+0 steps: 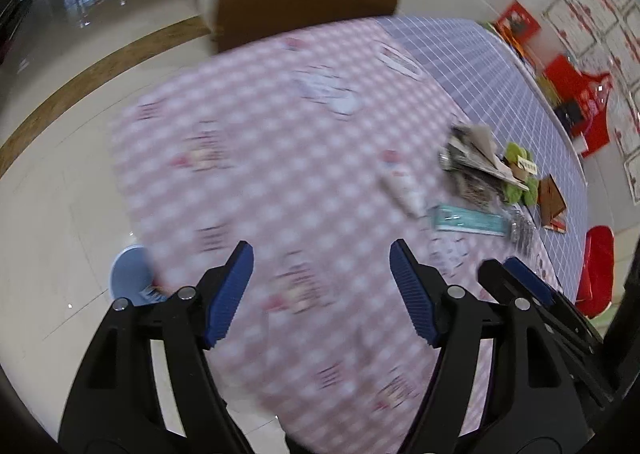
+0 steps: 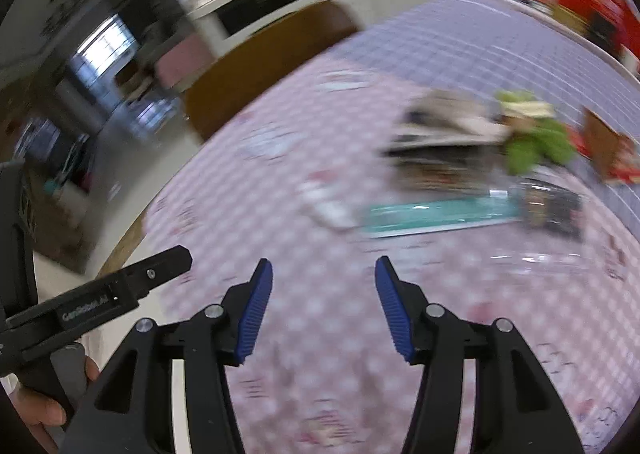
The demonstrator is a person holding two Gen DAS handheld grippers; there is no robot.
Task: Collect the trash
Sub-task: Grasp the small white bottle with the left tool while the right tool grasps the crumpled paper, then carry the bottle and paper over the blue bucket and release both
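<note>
Trash lies in a heap on the pink checked tablecloth point(image 1: 280, 158): a teal packet point(image 1: 468, 219) point(image 2: 436, 216), a white tube point(image 1: 402, 184) point(image 2: 328, 210), crumpled grey-brown paper point(image 1: 476, 154) point(image 2: 444, 122), a green wrapper point(image 1: 520, 170) point(image 2: 536, 142), a brown carton point(image 1: 552, 200) point(image 2: 608, 150) and a dark foil bag point(image 2: 554, 206). My left gripper point(image 1: 322, 290) is open and empty, above the cloth, left of and nearer than the heap. My right gripper point(image 2: 324, 306) is open and empty, short of the teal packet. Both views are blurred.
A brown chair point(image 1: 304, 2) stands at the table's far side. A blue stool point(image 1: 130, 274) is on the floor at left. A red bag point(image 1: 598, 270) hangs at the right edge. Red boxes point(image 1: 576, 94) line the wall. The right gripper point(image 1: 528, 286) shows beside my left one.
</note>
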